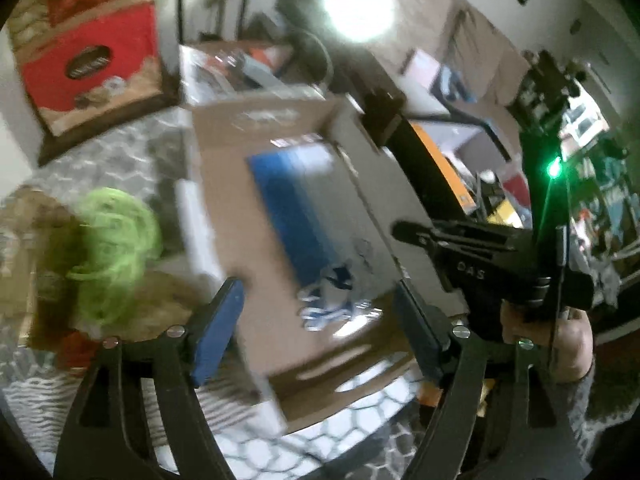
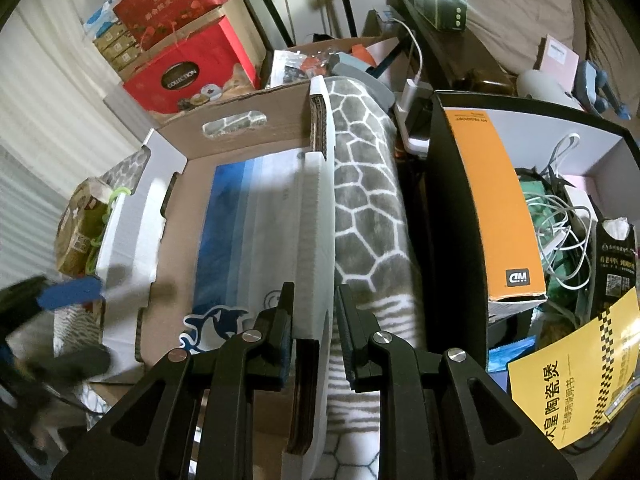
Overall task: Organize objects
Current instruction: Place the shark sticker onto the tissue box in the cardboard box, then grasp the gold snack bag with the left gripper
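Note:
An open cardboard box point(image 2: 240, 128) holds a flat blue and white plastic bag point(image 2: 240, 220) printed with a whale. My right gripper point(image 2: 316, 320) is shut on the box's right wall point(image 2: 320, 200), one finger inside and one outside. In the blurred left wrist view my left gripper point(image 1: 318, 320) stands open above the bag point(image 1: 296, 208), with nothing between its blue pads. A hand point(image 1: 560, 340) carries the right gripper point(image 1: 404, 234) at the box's right side. A brown packet tied with green cord point(image 1: 112, 248) lies left of the box point(image 1: 224, 160).
Red gift boxes point(image 2: 188, 64) are stacked behind the box. On the right, a black bin point(image 2: 440, 200) holds an orange carton point(image 2: 496, 208), tangled cables point(image 2: 560, 208) and a yellow booklet point(image 2: 580, 368). A grey patterned rug point(image 2: 368, 184) lies between box and bin.

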`<action>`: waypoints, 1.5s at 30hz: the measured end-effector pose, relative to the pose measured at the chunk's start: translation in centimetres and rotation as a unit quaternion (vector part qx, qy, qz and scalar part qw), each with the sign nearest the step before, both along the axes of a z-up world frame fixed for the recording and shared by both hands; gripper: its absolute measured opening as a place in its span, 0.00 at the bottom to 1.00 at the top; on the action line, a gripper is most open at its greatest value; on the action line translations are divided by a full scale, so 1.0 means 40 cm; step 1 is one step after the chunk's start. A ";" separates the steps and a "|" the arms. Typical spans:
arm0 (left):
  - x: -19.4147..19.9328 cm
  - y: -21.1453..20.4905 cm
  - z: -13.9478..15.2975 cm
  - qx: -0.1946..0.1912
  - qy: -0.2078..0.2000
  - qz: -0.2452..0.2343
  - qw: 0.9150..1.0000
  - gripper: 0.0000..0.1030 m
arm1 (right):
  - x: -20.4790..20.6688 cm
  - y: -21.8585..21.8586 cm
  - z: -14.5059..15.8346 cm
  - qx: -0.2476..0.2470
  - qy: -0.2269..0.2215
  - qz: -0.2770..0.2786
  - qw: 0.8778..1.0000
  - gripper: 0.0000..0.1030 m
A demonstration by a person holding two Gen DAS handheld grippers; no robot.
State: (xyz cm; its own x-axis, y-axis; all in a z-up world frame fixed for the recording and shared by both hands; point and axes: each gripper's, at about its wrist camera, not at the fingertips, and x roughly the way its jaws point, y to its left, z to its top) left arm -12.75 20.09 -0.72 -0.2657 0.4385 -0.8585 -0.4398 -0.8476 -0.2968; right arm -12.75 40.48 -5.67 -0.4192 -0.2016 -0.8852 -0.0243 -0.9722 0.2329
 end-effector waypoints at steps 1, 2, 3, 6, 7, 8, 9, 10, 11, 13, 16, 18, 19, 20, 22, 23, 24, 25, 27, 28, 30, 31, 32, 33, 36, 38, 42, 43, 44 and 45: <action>-0.003 -0.025 0.011 -0.005 0.011 0.011 1.000 0.73 | -0.001 0.000 -0.001 0.000 0.000 0.000 1.000 0.20; -0.007 -0.044 0.018 -0.009 0.018 0.019 1.000 0.73 | -0.002 0.001 -0.002 -0.001 0.000 -0.001 1.000 0.20; -0.010 -0.070 0.026 -0.014 0.025 0.029 0.999 0.73 | -0.001 0.000 -0.002 -0.001 0.000 -0.001 1.000 0.20; -0.023 -0.162 0.032 -0.027 0.031 0.059 0.997 0.83 | -0.001 0.000 -0.002 -0.001 0.000 -0.001 1.000 0.20; -0.027 -0.184 0.029 -0.032 0.032 0.066 0.997 0.83 | -0.001 0.002 -0.002 -0.002 0.000 -0.002 1.000 0.20; -0.031 -0.209 0.025 -0.038 0.032 0.075 0.996 0.83 | -0.001 0.001 -0.002 -0.002 0.001 -0.002 1.000 0.20; -0.036 -0.237 0.021 -0.045 0.031 0.085 0.995 0.83 | -0.001 0.001 -0.004 -0.002 0.001 -0.002 1.000 0.20; -0.041 -0.271 0.018 -0.050 0.031 0.098 0.993 0.83 | -0.002 0.000 -0.004 -0.003 0.001 -0.003 1.000 0.20; -0.043 -0.298 0.013 -0.051 0.030 0.107 0.992 0.83 | -0.002 -0.001 -0.004 -0.003 0.001 -0.002 1.000 0.20; -0.055 -0.364 0.007 -0.049 0.026 0.134 0.989 0.83 | -0.002 -0.002 -0.005 -0.001 0.000 -0.001 1.000 0.20; -0.076 -0.458 -0.001 -0.052 0.030 0.179 0.982 0.83 | -0.002 -0.007 -0.007 0.001 0.000 0.000 1.000 0.20; -0.091 -0.502 -0.007 -0.065 0.039 0.203 0.976 0.83 | 0.000 -0.010 -0.006 0.003 -0.001 0.000 1.000 0.20; -0.105 -0.527 -0.010 -0.082 0.050 0.214 0.972 0.83 | -0.001 -0.011 -0.005 0.004 -0.001 0.000 1.000 0.20; -0.112 -0.539 -0.015 -0.090 0.055 0.217 0.970 0.83 | -0.001 -0.013 -0.005 0.005 -0.001 0.001 1.000 0.20; -0.139 -0.565 -0.025 -0.107 0.064 0.218 0.968 0.83 | -0.001 -0.014 -0.004 0.006 -0.001 0.001 1.000 0.20; -0.152 -0.571 -0.031 -0.107 0.064 0.213 0.969 0.83 | 0.000 -0.017 -0.005 0.007 -0.001 0.001 1.000 0.20; -0.164 -0.575 -0.037 -0.106 0.064 0.206 0.971 0.83 | -0.001 -0.018 -0.005 0.009 -0.001 0.001 1.000 0.20; -0.179 -0.575 -0.045 -0.111 0.067 0.194 0.972 0.83 | -0.001 -0.018 -0.005 0.009 -0.002 0.001 1.000 0.20; -0.191 -0.564 -0.056 -0.117 0.071 0.169 0.976 0.83 | -0.001 -0.020 -0.004 0.009 -0.002 0.001 1.000 0.20; -0.198 -0.554 -0.062 -0.120 0.073 0.154 0.978 0.83 | -0.001 -0.020 -0.005 0.010 -0.002 0.000 1.000 0.20; -0.210 -0.531 -0.075 -0.136 0.077 0.132 0.979 0.83 | 0.000 -0.020 -0.005 0.012 -0.004 0.000 1.000 0.20; -0.217 -0.520 -0.083 -0.147 0.079 0.127 0.978 0.83 | -0.001 -0.020 -0.006 0.014 -0.004 0.000 1.000 0.20; -0.222 -0.513 -0.085 -0.156 0.080 0.126 0.976 0.83 | 0.000 -0.019 -0.007 0.015 -0.005 0.000 1.000 0.20; -0.231 -0.506 -0.091 -0.170 0.080 0.125 0.974 0.83 | 0.000 -0.018 -0.007 0.015 -0.006 -0.001 1.000 0.20; -0.246 -0.489 -0.108 -0.193 0.083 0.110 0.971 0.81 | -0.001 -0.014 -0.009 0.015 -0.007 -0.002 1.000 0.20; -0.258 -0.490 -0.119 -0.193 0.075 0.104 0.973 0.73 | -0.001 -0.014 -0.009 0.015 -0.008 -0.002 1.000 0.20; -0.282 -0.514 -0.135 -0.156 0.036 0.108 0.981 0.28 | -0.001 -0.015 -0.009 0.016 -0.009 -0.002 1.000 0.20; -0.285 -0.520 -0.135 -0.142 0.028 0.113 0.983 0.21 | -0.001 -0.015 -0.009 0.015 -0.009 -0.002 1.000 0.20; -0.287 -0.530 -0.131 -0.128 0.025 0.123 0.984 0.18 | -0.001 -0.016 -0.009 0.015 -0.008 -0.002 1.000 0.20; -0.288 -0.542 -0.127 -0.112 0.021 0.135 0.984 0.13 | -0.001 -0.016 -0.009 0.015 -0.009 -0.002 1.000 0.20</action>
